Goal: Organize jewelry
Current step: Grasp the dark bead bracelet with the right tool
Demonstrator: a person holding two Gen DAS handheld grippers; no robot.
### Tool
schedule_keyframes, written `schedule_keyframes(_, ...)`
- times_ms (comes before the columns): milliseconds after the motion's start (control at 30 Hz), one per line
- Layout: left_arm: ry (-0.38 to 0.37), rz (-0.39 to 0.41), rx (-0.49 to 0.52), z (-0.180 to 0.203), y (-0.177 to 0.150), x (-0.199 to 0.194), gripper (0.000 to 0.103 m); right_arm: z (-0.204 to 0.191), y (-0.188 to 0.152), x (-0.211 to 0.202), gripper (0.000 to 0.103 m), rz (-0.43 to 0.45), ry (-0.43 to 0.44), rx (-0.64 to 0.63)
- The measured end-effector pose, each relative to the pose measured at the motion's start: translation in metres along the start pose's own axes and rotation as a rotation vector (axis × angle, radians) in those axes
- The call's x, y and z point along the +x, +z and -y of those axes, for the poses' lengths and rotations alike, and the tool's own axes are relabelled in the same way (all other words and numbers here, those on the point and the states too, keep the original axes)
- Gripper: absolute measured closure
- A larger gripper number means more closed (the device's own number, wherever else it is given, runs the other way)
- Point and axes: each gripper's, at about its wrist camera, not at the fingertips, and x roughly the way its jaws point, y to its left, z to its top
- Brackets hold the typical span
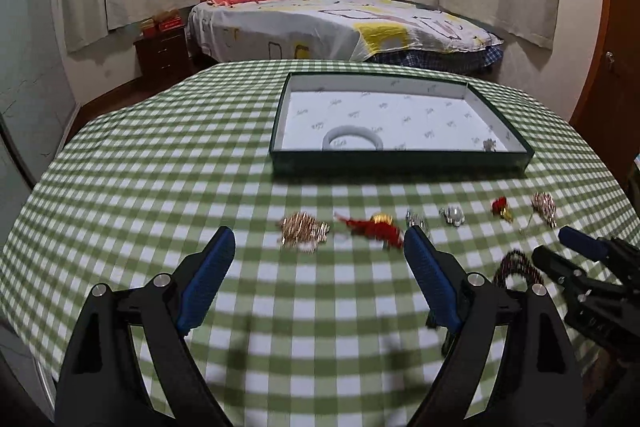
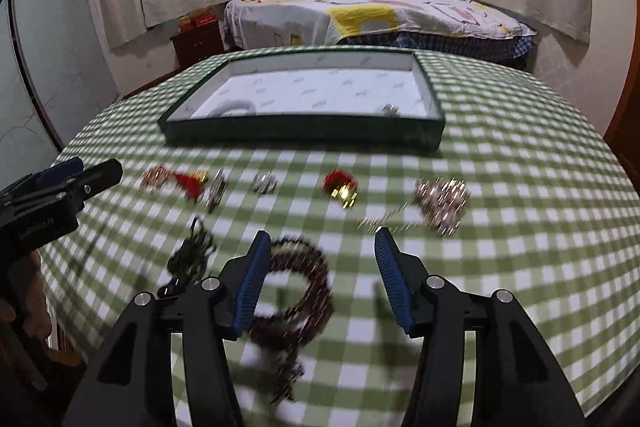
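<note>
Surface [image 1: 120, 187] under green-and-white check cloth. One shallow dark-green tray [image 1: 400, 163] at 12 o'clock, white printed liner; liner marks too small to read. Inside tray: one white bangle [image 1: 352, 141] toward 7 o'clock, one small silvery piece [image 1: 489, 145] at 5 o'clock corner.

On cloth, row of six loose pieces just below tray, counted left to right: gold cluster brooch [image 1: 304, 231], red tassel with gold bead [image 1: 374, 227], silver clip [image 1: 416, 221], silver round piece [image 1: 453, 215], small red-and-gold piece [image 1: 502, 209], gold sparkly pin [image 1: 544, 207]. Nearer, one dark red bead strand [image 2: 304, 291], coiled; one black cord piece [image 2: 192, 259] at its 9 o'clock.

Left gripper [image 1: 319, 251]: jaws wide apart, nothing between. Right gripper [image 2: 323, 247]: jaws apart, bead strand lying on cloth beneath and between, pads not pressing on it. Pale lettering on left gripper body, blurred, unreadable.
</note>
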Motion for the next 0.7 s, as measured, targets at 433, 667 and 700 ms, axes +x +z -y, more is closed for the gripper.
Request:
schedule_keyframes(433, 0.023, -0.044, -0.024, -0.016, -0.025, 0.0, 0.019, -0.02, -0.02, 0.007, 0.031, -0.009, 0.01, -0.029)
schedule_keyframes(667, 0.025, -0.056, -0.021, -0.015, -0.028, 0.004, 0.019, -0.026, -0.023, 0.017, 0.031, -0.035, 0.003, -0.056)
schedule_keyframes(700, 0.025, -0.058, -0.021, -0.015, -0.028, 0.004, 0.019, -0.026, -0.024, 0.017, 0.031, -0.039, 0.001, -0.054)
